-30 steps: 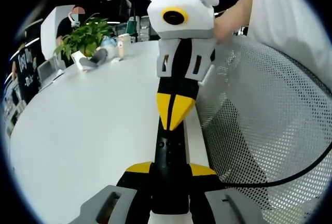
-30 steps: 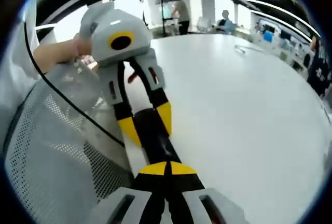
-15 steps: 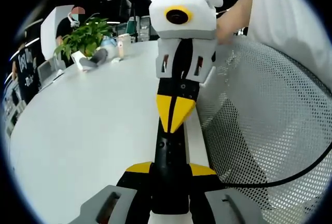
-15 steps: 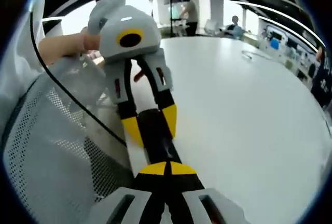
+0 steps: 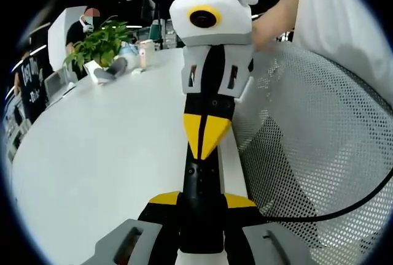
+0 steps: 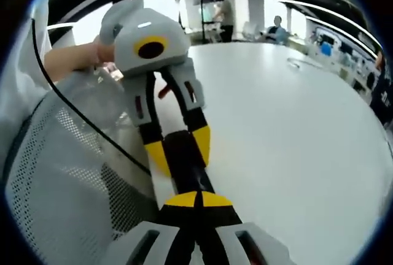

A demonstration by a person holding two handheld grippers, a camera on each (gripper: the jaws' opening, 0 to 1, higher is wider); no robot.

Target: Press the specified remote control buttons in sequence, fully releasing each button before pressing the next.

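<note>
Black slim remote control (image 5: 201, 176) held over the edge of the white round table (image 5: 110, 154), ready for pressing.
My left gripper (image 5: 201, 200) clamps the remote across its width, I judge to brace it. My right gripper (image 5: 206, 136), jaws pinched into one blunt point, meets its face; I can't tell whether a button is down. A white perforated mesh chair back (image 5: 319, 154) sits rightward.

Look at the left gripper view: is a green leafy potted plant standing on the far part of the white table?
Yes: the green leafy potted plant stands at the far end of the white table, beside small items.
</note>
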